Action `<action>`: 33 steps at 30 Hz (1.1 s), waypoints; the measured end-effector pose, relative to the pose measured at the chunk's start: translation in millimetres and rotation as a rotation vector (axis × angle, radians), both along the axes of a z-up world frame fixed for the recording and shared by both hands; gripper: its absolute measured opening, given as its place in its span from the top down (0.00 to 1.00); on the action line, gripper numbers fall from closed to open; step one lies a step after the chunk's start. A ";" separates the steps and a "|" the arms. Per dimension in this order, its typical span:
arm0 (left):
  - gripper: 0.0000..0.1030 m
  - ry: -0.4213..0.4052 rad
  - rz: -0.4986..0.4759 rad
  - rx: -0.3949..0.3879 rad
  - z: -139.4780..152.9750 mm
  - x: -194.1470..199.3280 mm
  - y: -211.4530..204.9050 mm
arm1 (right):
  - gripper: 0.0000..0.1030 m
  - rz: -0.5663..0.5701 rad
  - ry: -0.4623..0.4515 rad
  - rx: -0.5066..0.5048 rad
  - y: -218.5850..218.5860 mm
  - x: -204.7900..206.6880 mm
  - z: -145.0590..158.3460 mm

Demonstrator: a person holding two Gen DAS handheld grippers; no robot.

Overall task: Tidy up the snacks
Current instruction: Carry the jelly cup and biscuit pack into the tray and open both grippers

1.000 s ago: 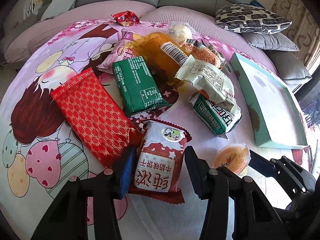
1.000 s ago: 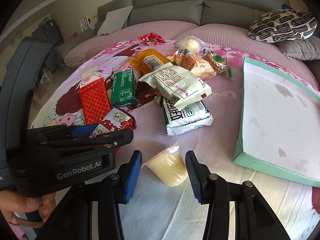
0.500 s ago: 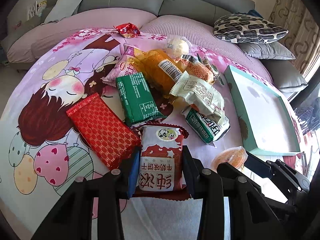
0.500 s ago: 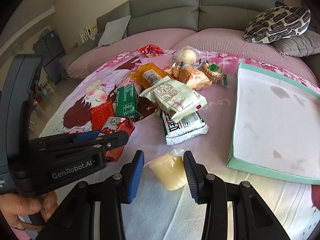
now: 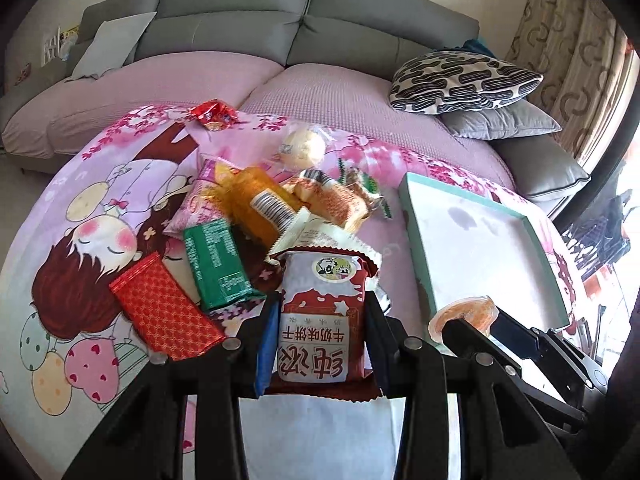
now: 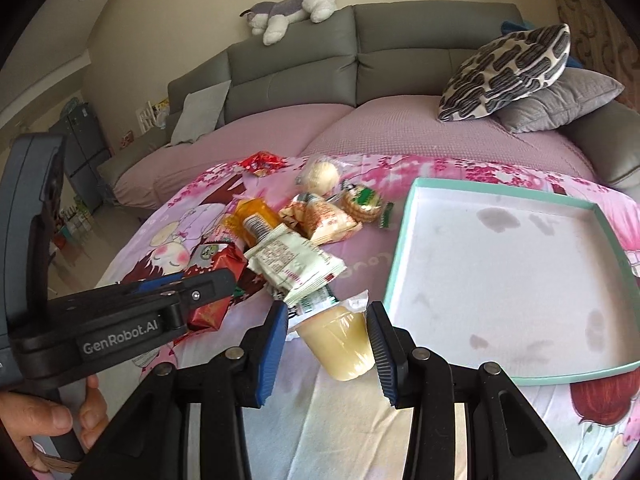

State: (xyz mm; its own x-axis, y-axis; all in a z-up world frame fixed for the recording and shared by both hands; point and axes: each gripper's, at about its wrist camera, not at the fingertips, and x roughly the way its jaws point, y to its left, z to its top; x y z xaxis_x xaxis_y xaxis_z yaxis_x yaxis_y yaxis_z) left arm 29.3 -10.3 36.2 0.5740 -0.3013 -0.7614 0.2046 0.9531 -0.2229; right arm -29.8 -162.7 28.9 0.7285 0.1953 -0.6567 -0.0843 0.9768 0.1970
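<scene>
My left gripper [image 5: 320, 340] is shut on a red-and-white biscuit packet [image 5: 322, 316] and holds it lifted above the cloth; the packet also shows in the right wrist view [image 6: 218, 276]. My right gripper [image 6: 328, 344] is shut on a yellow jelly cup [image 6: 340, 340], tilted and raised; its orange lid shows in the left wrist view [image 5: 466, 314]. Behind lies a pile of snacks: a red patterned packet [image 5: 164, 308], a green packet [image 5: 216, 264], an orange bag [image 5: 260, 208], a white wrapper [image 6: 292, 268]. A teal-rimmed white tray [image 6: 404, 236] lies empty to the right.
A pink cartoon cloth [image 5: 80, 240] covers the table. A round bun [image 5: 306, 146] and a small red packet [image 5: 214, 114] lie at the far side. A grey sofa [image 6: 360, 60] with patterned cushions [image 6: 516, 68] stands behind.
Both grippers closed on their items and rose: the left lifted the biscuit packet off the cloth, the right lifted the jelly cup. Both views now sit higher and look farther out.
</scene>
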 end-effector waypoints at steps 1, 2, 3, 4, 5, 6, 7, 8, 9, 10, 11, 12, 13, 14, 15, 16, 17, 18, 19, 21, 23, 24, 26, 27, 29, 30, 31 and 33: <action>0.60 -0.005 -0.014 -0.005 1.9 2.3 -7.1 | 0.58 -0.027 -0.006 0.007 -9.8 -0.4 1.8; 0.60 -0.009 -0.027 -0.007 3.5 4.5 -14.1 | 0.58 -0.058 -0.010 0.007 -18.6 -0.7 3.3; 0.60 -0.013 -0.042 -0.011 4.9 7.0 -21.7 | 0.58 -0.091 -0.015 -0.003 -27.5 -1.2 4.6; 0.60 -0.016 -0.057 -0.016 6.4 9.1 -29.5 | 0.58 -0.123 -0.020 -0.020 -35.3 -1.4 5.6; 0.60 -0.020 -0.072 -0.024 7.8 11.5 -37.7 | 0.58 -0.152 -0.026 -0.030 -43.8 -1.1 6.1; 0.60 -0.023 -0.087 -0.031 9.0 14.1 -46.1 | 0.58 -0.180 -0.026 -0.032 -53.2 0.0 6.1; 0.60 -0.026 -0.102 -0.039 9.9 17.2 -54.9 | 0.58 -0.209 -0.026 -0.033 -62.1 1.2 6.1; 0.60 -0.025 -0.116 -0.045 10.3 20.3 -64.0 | 0.58 -0.238 -0.029 -0.032 -70.9 2.0 6.4; 0.60 -0.024 -0.131 -0.051 10.7 23.7 -73.3 | 0.58 -0.265 -0.036 -0.027 -80.9 2.5 7.6; 0.60 -0.027 -0.148 -0.059 11.4 26.9 -83.1 | 0.58 -0.289 -0.045 -0.025 -89.4 2.8 8.7; 0.60 -0.031 -0.161 -0.066 12.0 29.5 -92.4 | 0.58 -0.313 -0.056 -0.025 -97.9 2.7 9.5; 0.60 -0.034 -0.172 -0.074 11.7 33.3 -101.5 | 0.58 -0.336 -0.064 -0.023 -105.8 3.3 10.1; 0.60 -0.038 -0.183 -0.085 11.1 37.2 -110.3 | 0.58 -0.357 -0.072 -0.023 -113.6 3.9 9.7; 0.60 -0.040 -0.193 -0.095 10.3 40.6 -117.7 | 0.58 -0.379 -0.074 -0.025 -121.1 5.0 8.5; 0.60 -0.045 -0.202 -0.103 9.5 43.6 -124.9 | 0.58 -0.403 -0.073 -0.028 -128.8 7.5 6.5; 0.60 -0.055 -0.212 -0.107 8.2 46.4 -132.3 | 0.58 -0.429 -0.074 -0.033 -136.6 9.3 4.6; 0.60 -0.067 -0.222 -0.104 6.7 49.1 -139.8 | 0.58 -0.453 -0.075 -0.039 -144.7 10.9 2.9; 0.60 -0.076 -0.231 -0.093 4.7 51.9 -147.2 | 0.58 -0.479 -0.075 -0.047 -152.3 12.5 2.0; 0.60 -0.081 -0.242 -0.080 2.1 54.9 -154.0 | 0.58 -0.507 -0.076 -0.055 -160.5 13.7 1.8; 0.60 -0.092 -0.255 -0.064 -2.8 60.0 -163.1 | 0.58 -0.556 -0.084 -0.061 -175.7 13.7 0.5; 0.60 -0.093 -0.258 -0.051 -7.8 65.8 -170.7 | 0.58 -0.590 -0.078 -0.053 -189.7 16.2 -2.8; 0.60 -0.092 -0.259 -0.048 -9.9 68.5 -173.6 | 0.58 -0.603 -0.073 -0.059 -193.9 17.4 -4.8; 0.60 -0.090 -0.259 -0.033 -13.8 73.5 -178.8 | 0.58 -0.618 -0.064 -0.069 -200.6 20.7 -9.3; 0.60 -0.093 -0.257 -0.025 -15.4 75.4 -180.8 | 0.58 -0.624 -0.060 -0.071 -203.1 21.8 -11.6; 0.60 -0.095 -0.254 -0.009 -18.6 78.8 -184.7 | 0.58 -0.631 -0.048 -0.074 -206.3 24.3 -15.9; 0.60 -0.095 -0.254 -0.003 -20.0 79.8 -185.8 | 0.58 -0.632 -0.044 -0.074 -206.8 25.4 -18.3; 0.60 -0.096 -0.254 0.000 -21.4 81.3 -187.2 | 0.58 -0.632 -0.036 -0.072 -207.8 27.0 -20.4; 0.60 -0.097 -0.255 0.006 -24.0 83.4 -189.8 | 0.58 -0.634 -0.024 -0.067 -208.9 30.0 -24.7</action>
State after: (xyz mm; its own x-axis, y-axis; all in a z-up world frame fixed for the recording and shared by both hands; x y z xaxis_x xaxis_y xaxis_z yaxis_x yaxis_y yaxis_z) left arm 112.7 -200.1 12.2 0.5501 -0.4416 -0.7088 0.4586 0.8691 -0.1855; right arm 0.1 -371.7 4.2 0.7034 -0.3195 -0.6349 0.5106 0.8486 0.1386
